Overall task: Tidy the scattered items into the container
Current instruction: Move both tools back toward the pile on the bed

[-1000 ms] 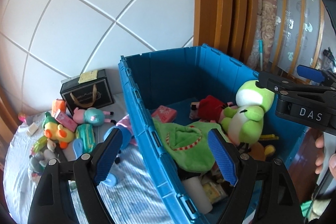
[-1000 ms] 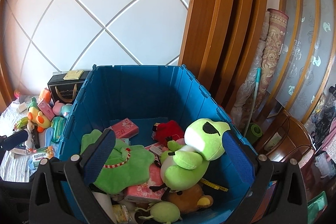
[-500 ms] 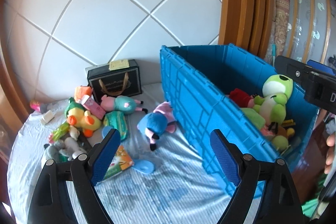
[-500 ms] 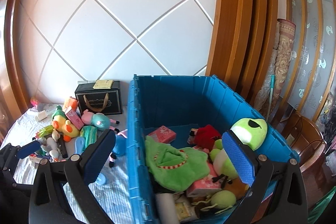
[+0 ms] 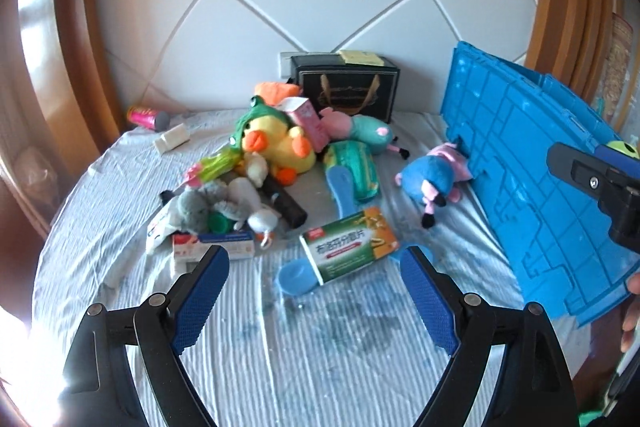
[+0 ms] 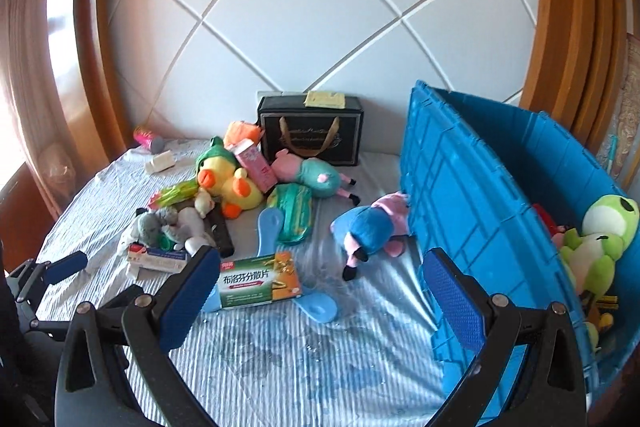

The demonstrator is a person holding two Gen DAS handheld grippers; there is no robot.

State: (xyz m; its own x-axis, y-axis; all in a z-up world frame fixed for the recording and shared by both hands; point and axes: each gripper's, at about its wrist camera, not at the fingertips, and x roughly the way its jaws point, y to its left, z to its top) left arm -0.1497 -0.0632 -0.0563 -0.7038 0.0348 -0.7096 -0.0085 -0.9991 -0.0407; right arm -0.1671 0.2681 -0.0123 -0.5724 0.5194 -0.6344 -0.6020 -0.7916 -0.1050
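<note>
Left gripper [image 5: 314, 297] gaping, jaws lately widening, empty; right gripper [image 6: 316, 301] likewise spread, empty. Green-and-orange cardboard medicine box [image 5: 349, 245] lying on striped sheet [image 5: 280, 347] at twelve o'clock; blue plastic crate [image 6: 472, 211] at three o'clock.

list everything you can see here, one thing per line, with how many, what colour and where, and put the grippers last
blue crate: 1, blue, right side of the bed
frog plush: 1, green and white, inside the crate
blue plush: 1, blue and pink, against the crate's outer wall
medicine box: 1, green and orange, nearest on the sheet
blue slippers: 2, light blue, around the medicine box
duck plush: 1, yellow with green hood, middle of the pile
pig plush: 1, pink and teal, in front of the gift bag
gift bag: 1, black and gold, by the wall
grey plush: 1, grey, left of the pile
left gripper: 1, black with blue pads, open, empty
right gripper: 1, black with blue pads, open, empty
</note>
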